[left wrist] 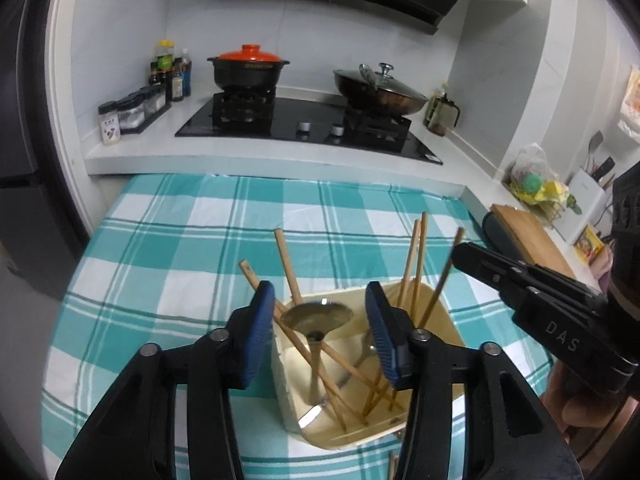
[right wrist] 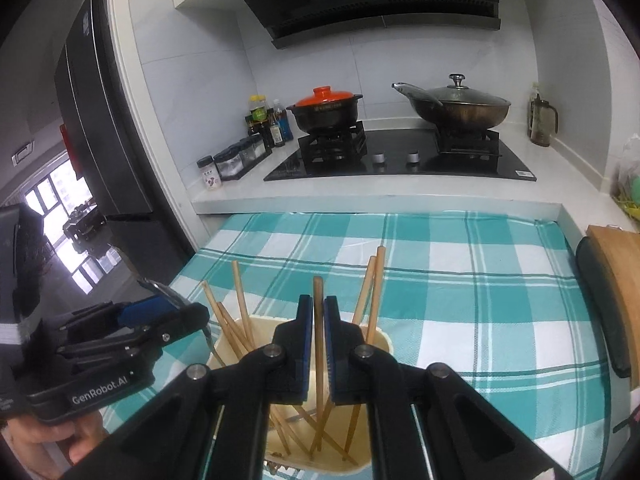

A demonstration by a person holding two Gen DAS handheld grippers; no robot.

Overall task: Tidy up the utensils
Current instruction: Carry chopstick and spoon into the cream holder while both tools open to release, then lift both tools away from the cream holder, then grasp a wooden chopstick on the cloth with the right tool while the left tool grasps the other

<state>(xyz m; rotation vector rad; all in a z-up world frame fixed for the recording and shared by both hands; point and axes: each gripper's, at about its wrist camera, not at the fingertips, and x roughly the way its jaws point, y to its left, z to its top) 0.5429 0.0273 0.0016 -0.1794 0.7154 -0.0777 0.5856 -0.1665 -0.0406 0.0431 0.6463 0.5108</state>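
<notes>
Right gripper [right wrist: 318,334] pinches 1 light, stiff, probably slippery chopstick [right wrist: 318,292] near its top over the holder [right wrist: 382,338]; left gripper [left wrist: 320,328] gapes empty.

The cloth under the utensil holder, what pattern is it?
Teal and white plaid cloth, clearest in the right wrist view.

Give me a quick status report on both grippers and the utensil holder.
Right gripper shut on one chopstick, its lower end in the cream holder. Left gripper open above the ladle. Chopsticks lean crisscross inside; nothing blocking.
</notes>
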